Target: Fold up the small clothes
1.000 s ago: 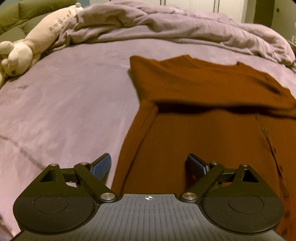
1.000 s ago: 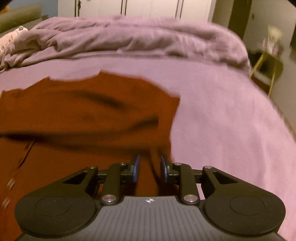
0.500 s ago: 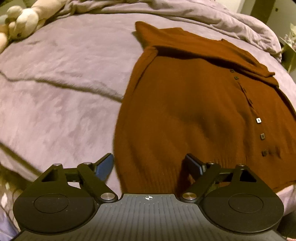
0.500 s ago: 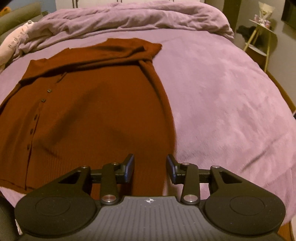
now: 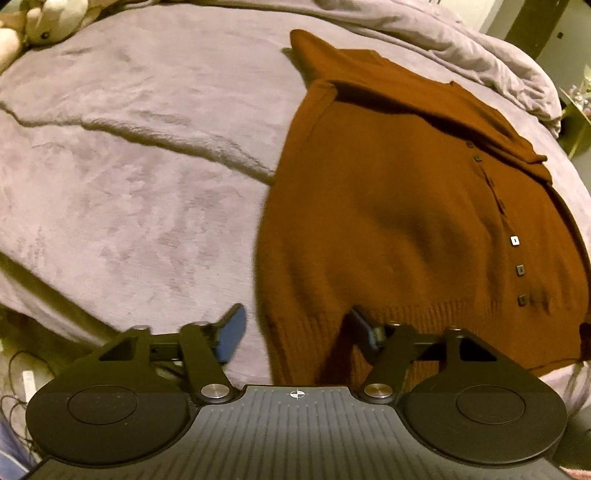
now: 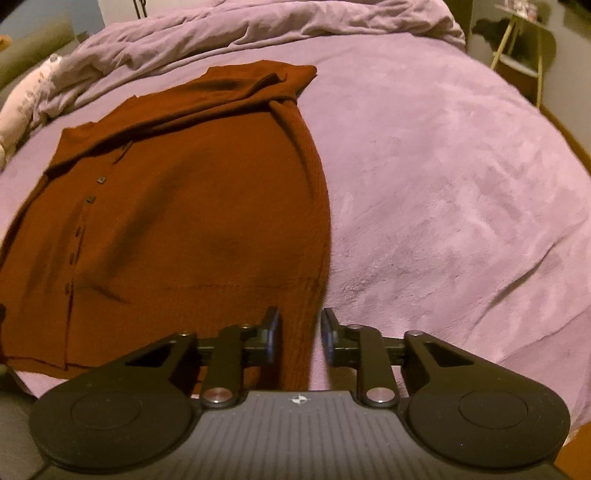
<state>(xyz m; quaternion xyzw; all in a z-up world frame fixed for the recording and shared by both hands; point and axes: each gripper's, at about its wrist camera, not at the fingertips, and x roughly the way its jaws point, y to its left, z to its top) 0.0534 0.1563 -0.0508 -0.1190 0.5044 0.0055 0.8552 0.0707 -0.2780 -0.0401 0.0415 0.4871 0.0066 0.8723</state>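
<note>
A rust-brown buttoned cardigan (image 5: 399, 221) lies spread flat on the bed (image 5: 129, 166), its hem nearest both cameras and its top folded over at the far end, near the rumpled duvet (image 6: 258, 26); the left gripper (image 5: 295, 328) hangs over the hem's left corner, jaws closing with the knit edge between them, not yet pinched; the right gripper (image 6: 297, 334) straddles the hem's right edge, jaws narrow and closing, pads still apart from the cloth; a plush toy (image 5: 40, 18) lies at the far left.

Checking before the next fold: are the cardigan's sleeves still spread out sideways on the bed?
No: in the right wrist view the cardigan has its sleeves folded across its top edge.
</note>
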